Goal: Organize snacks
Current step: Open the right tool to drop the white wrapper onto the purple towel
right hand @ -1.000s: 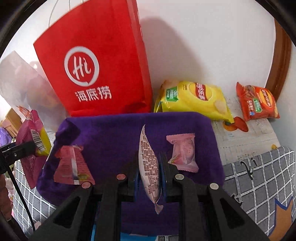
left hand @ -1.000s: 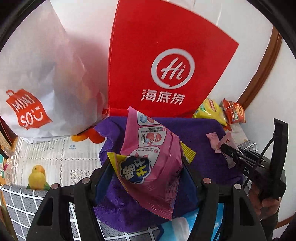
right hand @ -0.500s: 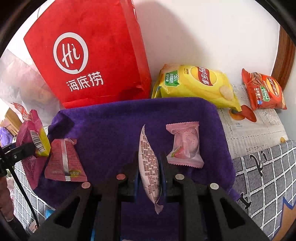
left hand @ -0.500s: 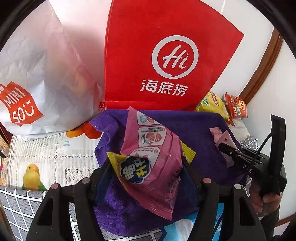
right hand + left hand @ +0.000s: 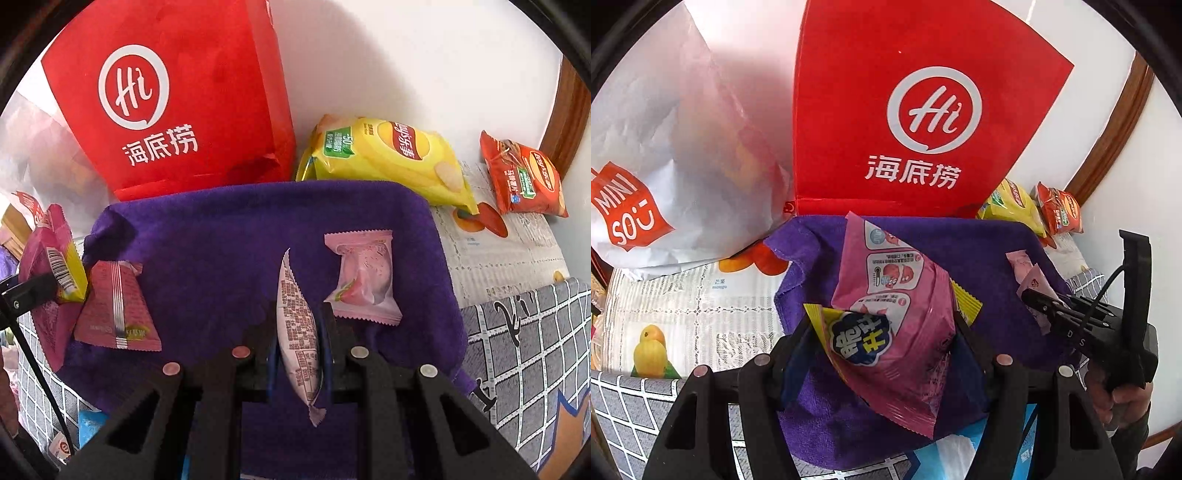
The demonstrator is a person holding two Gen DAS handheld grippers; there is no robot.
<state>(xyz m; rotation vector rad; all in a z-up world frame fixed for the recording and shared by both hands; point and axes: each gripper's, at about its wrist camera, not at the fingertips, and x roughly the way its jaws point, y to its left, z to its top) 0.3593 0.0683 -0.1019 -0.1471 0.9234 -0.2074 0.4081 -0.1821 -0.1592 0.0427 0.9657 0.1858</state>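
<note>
My left gripper (image 5: 882, 328) is shut on a big pink snack bag (image 5: 897, 317) with a yellow edge, held above a purple cloth (image 5: 979, 254). My right gripper (image 5: 297, 325) is shut on a thin pale pink sachet (image 5: 297, 332), held edge-on over the same purple cloth (image 5: 229, 243). On the cloth lie a pink wrapped cake (image 5: 364, 277) to the right and a dark pink packet (image 5: 118, 306) to the left. From the left wrist, the right gripper (image 5: 1038, 306) shows at the right with the sachet (image 5: 1032, 280). The left gripper's bag (image 5: 51, 251) appears at the far left.
A red paper bag (image 5: 923, 118) stands behind the cloth against the wall, a white paper bag (image 5: 676, 155) to its left. A yellow crisp bag (image 5: 388, 158) and an orange crisp bag (image 5: 521, 177) lie at the back right. A checked cover (image 5: 524, 339) spreads on the right.
The right gripper has sunk a little toward the cloth with the sachet. The left gripper and its bag have barely moved.
</note>
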